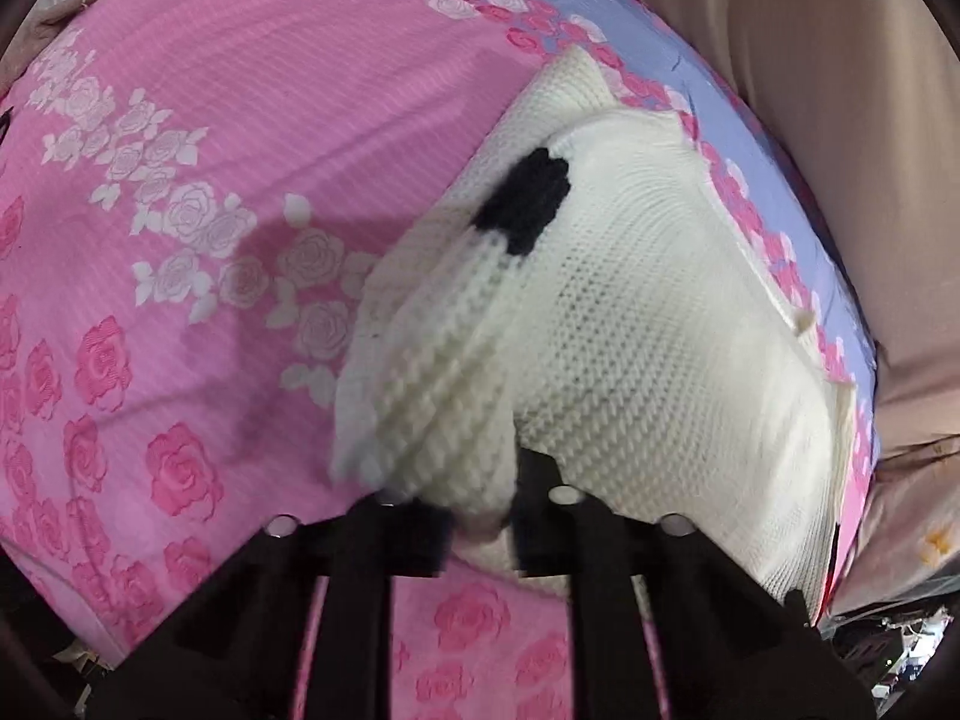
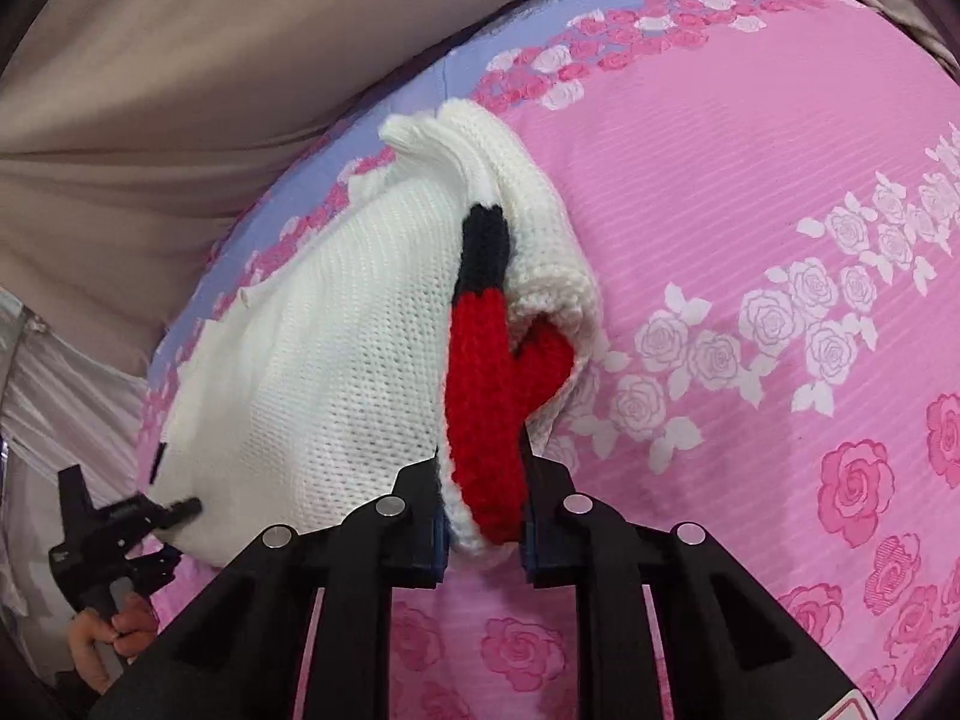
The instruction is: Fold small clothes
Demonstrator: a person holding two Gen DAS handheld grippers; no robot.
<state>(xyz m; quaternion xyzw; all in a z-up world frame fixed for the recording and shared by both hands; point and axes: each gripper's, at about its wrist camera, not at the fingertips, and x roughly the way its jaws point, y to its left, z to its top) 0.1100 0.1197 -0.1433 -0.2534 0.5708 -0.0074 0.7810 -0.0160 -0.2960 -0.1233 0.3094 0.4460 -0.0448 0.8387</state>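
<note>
A small white knit sweater (image 1: pixel 630 330) with a black patch (image 1: pixel 525 204) lies on the pink rose bedspread (image 1: pixel 180 300), near its lilac edge. My left gripper (image 1: pixel 480 516) is shut on a bunched white fold of it. In the right wrist view the same sweater (image 2: pixel 336 330) shows a red patch (image 2: pixel 480 396) and a black band (image 2: pixel 486 240) along a folded-over edge. My right gripper (image 2: pixel 483 516) is shut on that red and white edge. The left gripper (image 2: pixel 174 510) appears at the sweater's far corner, held by a hand (image 2: pixel 102 636).
The bedspread (image 2: pixel 750 180) stretches wide to the side of the sweater. Beige fabric (image 2: pixel 150 90) hangs beyond the lilac border (image 2: pixel 420 84), and shows in the left wrist view as well (image 1: pixel 840 90). Cluttered floor shows past the bed's corner (image 1: pixel 888 642).
</note>
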